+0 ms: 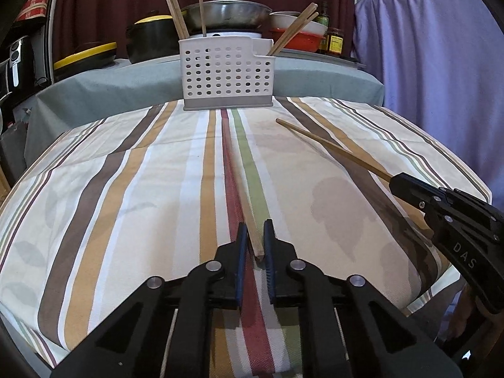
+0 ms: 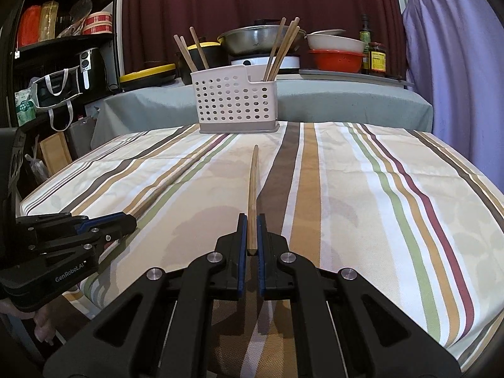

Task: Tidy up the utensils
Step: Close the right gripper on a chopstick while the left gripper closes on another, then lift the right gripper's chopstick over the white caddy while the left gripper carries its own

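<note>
Both fisheye views sit low over the striped table (image 1: 126,170), looking forward toward the white perforated utensil caddy (image 1: 225,74) at its far edge — close, left view head-on, right view from slightly right. They share caddy (image 2: 236,100), table (image 2: 362,189), and the cookware shelf behind.

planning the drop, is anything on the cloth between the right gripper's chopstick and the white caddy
Nothing visible. The chopstick in the right gripper points at the white caddy over bare striped cloth; the other chopstick lies off to its left.
</note>
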{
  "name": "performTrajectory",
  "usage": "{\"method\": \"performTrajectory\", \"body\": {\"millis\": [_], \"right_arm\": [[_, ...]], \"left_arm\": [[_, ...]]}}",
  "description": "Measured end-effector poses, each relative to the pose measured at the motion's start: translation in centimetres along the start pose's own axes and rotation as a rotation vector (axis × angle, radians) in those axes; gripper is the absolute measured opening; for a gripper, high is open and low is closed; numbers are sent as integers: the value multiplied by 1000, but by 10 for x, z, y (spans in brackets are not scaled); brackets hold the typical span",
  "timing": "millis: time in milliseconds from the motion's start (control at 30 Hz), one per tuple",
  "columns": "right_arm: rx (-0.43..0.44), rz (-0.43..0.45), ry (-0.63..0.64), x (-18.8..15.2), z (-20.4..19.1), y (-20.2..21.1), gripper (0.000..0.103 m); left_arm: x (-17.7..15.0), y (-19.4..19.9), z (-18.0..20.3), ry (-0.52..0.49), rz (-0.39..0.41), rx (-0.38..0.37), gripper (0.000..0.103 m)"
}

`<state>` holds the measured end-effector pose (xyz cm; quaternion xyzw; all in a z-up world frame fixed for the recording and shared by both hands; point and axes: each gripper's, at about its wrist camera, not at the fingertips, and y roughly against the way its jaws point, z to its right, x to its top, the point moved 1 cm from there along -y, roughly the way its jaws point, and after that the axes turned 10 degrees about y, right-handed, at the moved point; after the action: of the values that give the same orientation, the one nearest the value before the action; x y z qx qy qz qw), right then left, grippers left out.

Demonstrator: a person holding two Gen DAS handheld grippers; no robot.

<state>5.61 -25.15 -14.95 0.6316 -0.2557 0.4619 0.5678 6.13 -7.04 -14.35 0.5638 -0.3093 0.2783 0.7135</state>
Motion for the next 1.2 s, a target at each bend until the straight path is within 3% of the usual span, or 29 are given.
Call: {"method": "performTrajectory", "body": {"millis": [600, 1200], "right_arm": [[-20, 28, 13, 9, -2, 11, 6], [-68, 163, 51, 51, 2, 52, 6]], "left_arm": [[7, 15, -2, 5, 62, -6, 7], [38, 68, 4, -71, 283, 14, 7]]}}
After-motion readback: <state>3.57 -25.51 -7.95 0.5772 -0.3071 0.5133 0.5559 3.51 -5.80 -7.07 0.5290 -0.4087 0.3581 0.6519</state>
